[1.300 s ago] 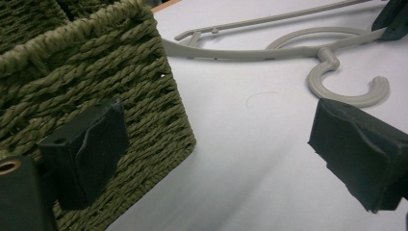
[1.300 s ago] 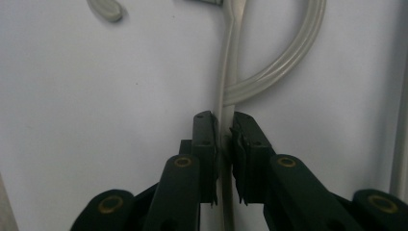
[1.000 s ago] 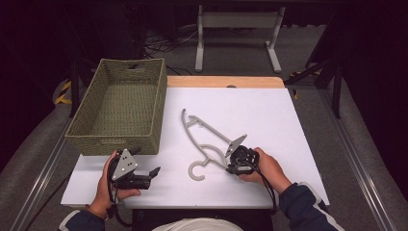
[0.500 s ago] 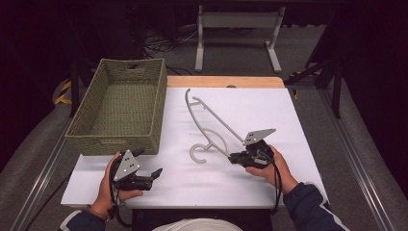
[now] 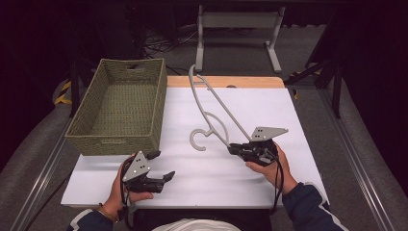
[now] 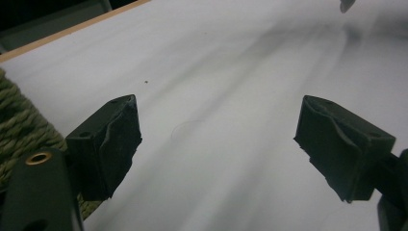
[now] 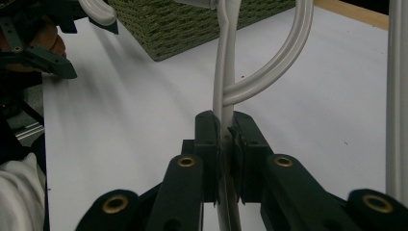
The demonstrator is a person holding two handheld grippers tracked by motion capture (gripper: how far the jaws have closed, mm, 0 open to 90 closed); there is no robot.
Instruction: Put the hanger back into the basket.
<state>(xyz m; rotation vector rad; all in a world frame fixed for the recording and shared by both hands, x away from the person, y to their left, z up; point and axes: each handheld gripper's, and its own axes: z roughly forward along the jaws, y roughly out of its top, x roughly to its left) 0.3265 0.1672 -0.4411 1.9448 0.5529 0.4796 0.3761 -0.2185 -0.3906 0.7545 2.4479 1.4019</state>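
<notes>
Our right gripper [image 5: 234, 147] is clamped on the pale plastic hanger [image 5: 211, 108], which we hold tilted up above the white table [image 5: 298, 125], its far end raised toward the back edge. Our left gripper [image 5: 162, 167] rests spread wide near the woven basket [image 5: 118, 106], grasping nothing.

One white plastic clothes hanger [image 5: 211, 113] is on show, clamped at one end and lifted at a slant above the middle of the worktop [image 5: 298, 144]. One woven green basket [image 5: 120, 103] stands along the worktop's left edge, reaching to its far-left corner. Two tools are present: the left tool [image 5: 161, 166] near the front-left corner, the right tool [image 5: 232, 147] toward the front edge, right of centre. Two hands hold them, one each. One worktop carries it all.
</notes>
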